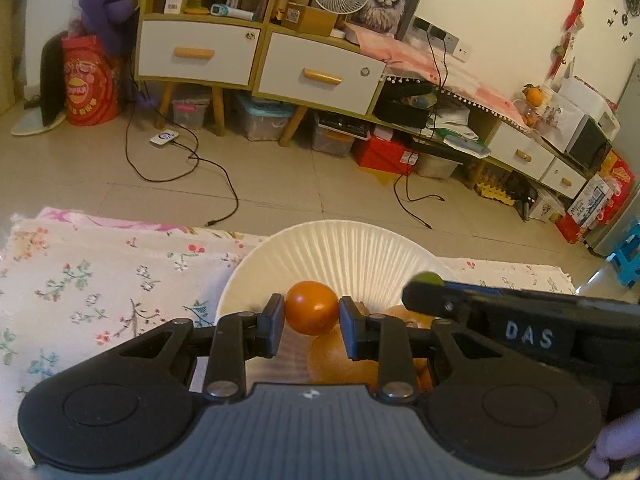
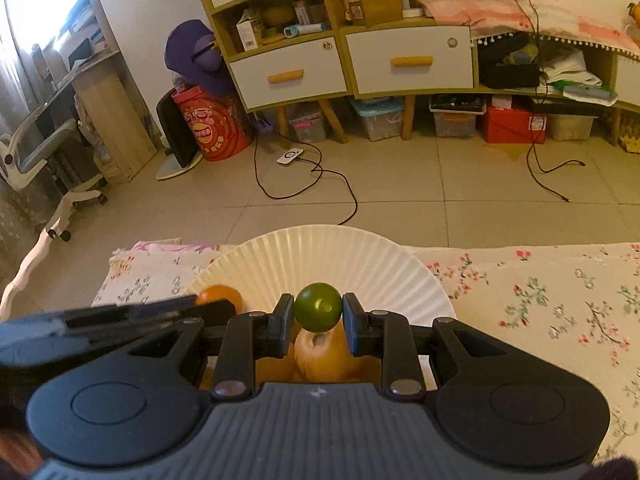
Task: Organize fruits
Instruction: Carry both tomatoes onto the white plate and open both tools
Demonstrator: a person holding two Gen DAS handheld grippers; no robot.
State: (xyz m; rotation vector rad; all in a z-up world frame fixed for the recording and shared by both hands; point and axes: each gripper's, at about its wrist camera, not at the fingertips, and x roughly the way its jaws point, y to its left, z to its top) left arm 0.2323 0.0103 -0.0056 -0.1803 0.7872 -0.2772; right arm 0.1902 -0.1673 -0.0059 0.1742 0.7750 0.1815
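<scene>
A white fluted paper plate (image 1: 340,248) (image 2: 320,252) lies on the flowered cloth. Above it my left gripper (image 1: 312,314) is shut on an orange round fruit (image 1: 311,307), which also peeks out past the left gripper's arm (image 2: 120,316) as the orange fruit (image 2: 220,294) in the right wrist view. My right gripper (image 2: 318,310) is shut on a small green round fruit (image 2: 319,306), seen as a green fruit (image 1: 430,279) at the tip of the right gripper's arm (image 1: 500,312). Under the grippers, yellow-orange fruits (image 1: 340,360) (image 2: 324,354) lie on the plate, partly hidden.
The flowered cloth (image 1: 100,280) (image 2: 540,300) spreads to both sides of the plate. Beyond its far edge is a tiled floor (image 2: 400,200) with black cables (image 2: 304,188), then a low cabinet with drawers (image 1: 256,60). An office chair (image 2: 48,168) stands far left.
</scene>
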